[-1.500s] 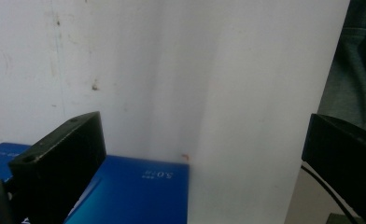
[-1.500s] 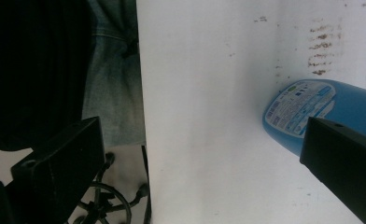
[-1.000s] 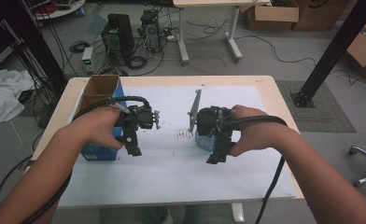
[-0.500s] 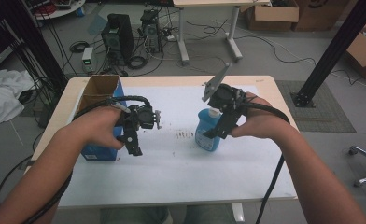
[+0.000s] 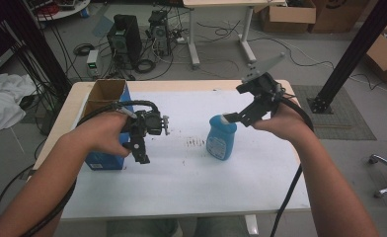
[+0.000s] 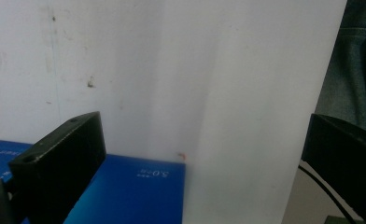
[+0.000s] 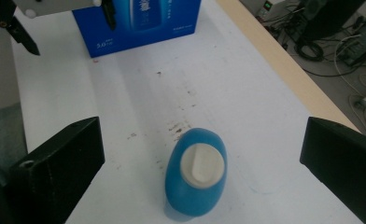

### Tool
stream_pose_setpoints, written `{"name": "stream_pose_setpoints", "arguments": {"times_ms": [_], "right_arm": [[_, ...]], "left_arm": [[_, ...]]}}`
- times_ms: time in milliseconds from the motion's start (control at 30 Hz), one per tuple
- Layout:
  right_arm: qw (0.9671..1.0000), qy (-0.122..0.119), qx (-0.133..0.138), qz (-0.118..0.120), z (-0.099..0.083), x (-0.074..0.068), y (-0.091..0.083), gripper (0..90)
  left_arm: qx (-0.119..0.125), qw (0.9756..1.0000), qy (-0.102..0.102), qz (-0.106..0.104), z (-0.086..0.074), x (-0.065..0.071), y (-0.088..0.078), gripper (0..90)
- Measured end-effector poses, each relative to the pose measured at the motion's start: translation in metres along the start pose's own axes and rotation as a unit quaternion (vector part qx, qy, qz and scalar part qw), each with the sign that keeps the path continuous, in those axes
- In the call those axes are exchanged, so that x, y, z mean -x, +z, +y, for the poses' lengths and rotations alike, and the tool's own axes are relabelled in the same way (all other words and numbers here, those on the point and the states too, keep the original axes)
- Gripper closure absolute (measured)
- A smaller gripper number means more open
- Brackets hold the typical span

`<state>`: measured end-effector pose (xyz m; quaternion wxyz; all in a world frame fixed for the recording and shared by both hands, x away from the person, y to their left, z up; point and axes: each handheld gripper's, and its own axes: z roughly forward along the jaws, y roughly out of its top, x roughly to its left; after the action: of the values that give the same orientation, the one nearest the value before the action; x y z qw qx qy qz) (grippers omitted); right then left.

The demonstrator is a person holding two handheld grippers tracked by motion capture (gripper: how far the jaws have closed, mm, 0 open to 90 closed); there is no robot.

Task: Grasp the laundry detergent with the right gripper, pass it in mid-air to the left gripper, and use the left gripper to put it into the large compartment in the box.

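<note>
Standing at the table's left edge, open-topped blue cardboard box [image 5: 105, 131] with white print, brown flaps inside. Left gripper [image 5: 141, 154] just right of the box's near end, jaws pointing down toward the white table sheet [image 5: 191, 173]; in the left gripper view jaws wide apart, nothing between them, box corner [image 6: 134, 196] below. Centre of sheet: dark smudges [image 5: 196, 142]. Right of the smudges, blue plastic bottle with white cap [image 5: 221, 138] upright on the sheet. Right gripper [image 5: 231, 118] hovers right over the cap, tilted down-left; in the right gripper view jaws spread wide either side of the bottle [image 7: 197, 170], not touching it, holding nothing.
</note>
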<state>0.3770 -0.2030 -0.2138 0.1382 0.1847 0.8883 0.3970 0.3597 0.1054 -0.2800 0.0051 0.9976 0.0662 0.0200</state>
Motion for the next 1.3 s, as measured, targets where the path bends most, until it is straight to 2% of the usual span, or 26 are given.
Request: {"name": "stream_pose_setpoints", "arguments": {"times_ms": [33,100,133,167,367,400,433,467,500,533,567,733,900,1133,1167,1300], "right_arm": [[0.9999,0.010,0.011,0.006,-0.004,0.002,-0.003,0.0],[0.9994,0.020,0.026,-0.004,-0.013,0.004,-0.009,0.0],[0.9992,0.026,0.031,0.000,-0.018,0.005,-0.011,0.0],[0.9989,0.029,0.037,-0.008,-0.024,0.005,-0.013,0.0],[0.9960,0.059,0.066,-0.012,-0.060,0.002,-0.022,0.0],[0.9960,0.059,0.066,-0.012,-0.060,0.002,-0.022,0.0],[0.9951,0.067,0.071,-0.017,-0.074,0.000,-0.022,0.0],[0.9951,0.067,0.071,-0.017,-0.074,0.000,-0.022,0.0],[0.9940,0.076,0.078,-0.012,-0.088,-0.003,-0.021,0.0],[0.9934,0.080,0.081,-0.018,-0.095,-0.004,-0.021,0.0],[0.9927,0.085,0.084,-0.013,-0.102,-0.005,-0.019,0.0],[0.9895,0.108,0.095,-0.011,-0.132,-0.011,-0.010,0.0],[0.9870,0.121,0.106,-0.011,-0.150,-0.016,0.002,0.0],[0.9859,0.122,0.114,-0.015,-0.159,-0.021,0.023,0.0],[0.9857,0.121,0.117,-0.016,-0.160,-0.023,0.032,0.0],[0.9835,0.125,0.131,-0.013,-0.163,-0.026,0.050,0.0]], "left_arm": [[0.000,1.0000,0.001,0.000,0.000,0.000,-0.001,0.1],[0.000,1.0000,0.002,0.001,0.001,0.000,-0.001,0.1],[0.002,1.0000,0.003,0.000,0.001,0.000,-0.002,0.1],[0.002,1.0000,0.003,0.001,0.001,0.000,-0.002,0.1],[0.003,1.0000,0.005,0.002,0.002,0.000,-0.003,0.1],[0.003,1.0000,0.005,0.002,0.002,0.000,-0.003,0.1],[0.005,1.0000,0.006,0.002,0.002,0.000,-0.004,0.1],[0.005,1.0000,0.006,0.002,0.002,0.000,-0.004,0.1],[0.004,1.0000,0.006,0.003,0.002,0.001,-0.005,0.1],[0.004,1.0000,0.006,0.003,0.003,0.001,-0.005,0.1],[0.004,1.0000,0.006,0.003,0.002,0.001,-0.005,0.1],[0.005,0.9999,0.008,0.004,0.003,0.004,-0.007,0.1],[0.005,0.9999,0.008,0.006,0.002,0.006,-0.009,0.1],[0.010,0.9998,0.012,0.010,0.001,0.010,-0.013,0.1],[0.012,0.9998,0.012,0.011,0.001,0.011,-0.014,0.1],[0.011,0.9998,0.011,0.012,-0.001,0.011,-0.016,0.1]]}}
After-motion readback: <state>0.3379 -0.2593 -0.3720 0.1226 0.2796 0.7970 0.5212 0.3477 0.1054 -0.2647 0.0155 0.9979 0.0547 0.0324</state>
